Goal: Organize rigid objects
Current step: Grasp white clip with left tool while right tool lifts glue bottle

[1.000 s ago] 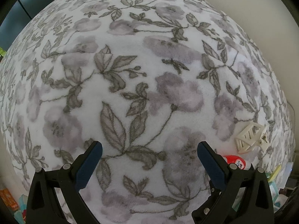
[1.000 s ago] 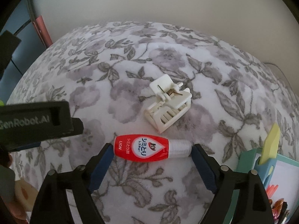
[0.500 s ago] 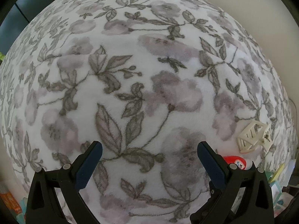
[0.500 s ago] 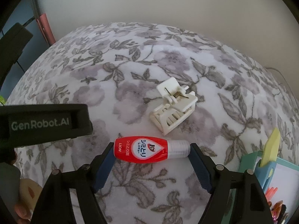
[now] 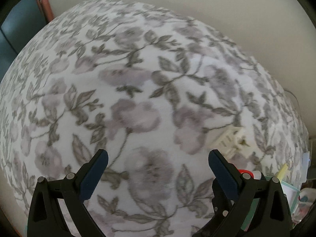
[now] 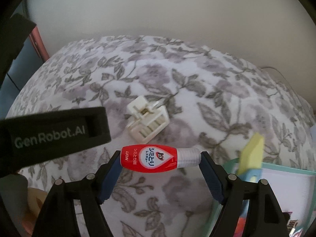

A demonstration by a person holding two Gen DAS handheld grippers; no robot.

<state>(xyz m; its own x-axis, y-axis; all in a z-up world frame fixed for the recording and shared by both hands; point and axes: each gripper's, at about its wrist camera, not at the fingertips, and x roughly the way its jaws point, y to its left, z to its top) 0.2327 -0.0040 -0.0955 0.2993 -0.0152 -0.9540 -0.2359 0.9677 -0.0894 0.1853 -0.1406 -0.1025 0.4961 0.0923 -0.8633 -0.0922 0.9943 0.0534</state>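
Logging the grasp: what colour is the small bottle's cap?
Clear, ribbed cap on the red bottle; best in right wrist view.

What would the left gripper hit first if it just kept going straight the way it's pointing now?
Probably only the floral blanket: nothing lies between the open left gripper and the fabric ahead. The white clip sits off to the right of that line, though fisheye depth is uncertain.

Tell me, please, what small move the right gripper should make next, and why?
Probably carry the red bottle right, toward the teal box. The right gripper clamps it end to end, apparently clear of the blanket, and the box seems to hold other small items.
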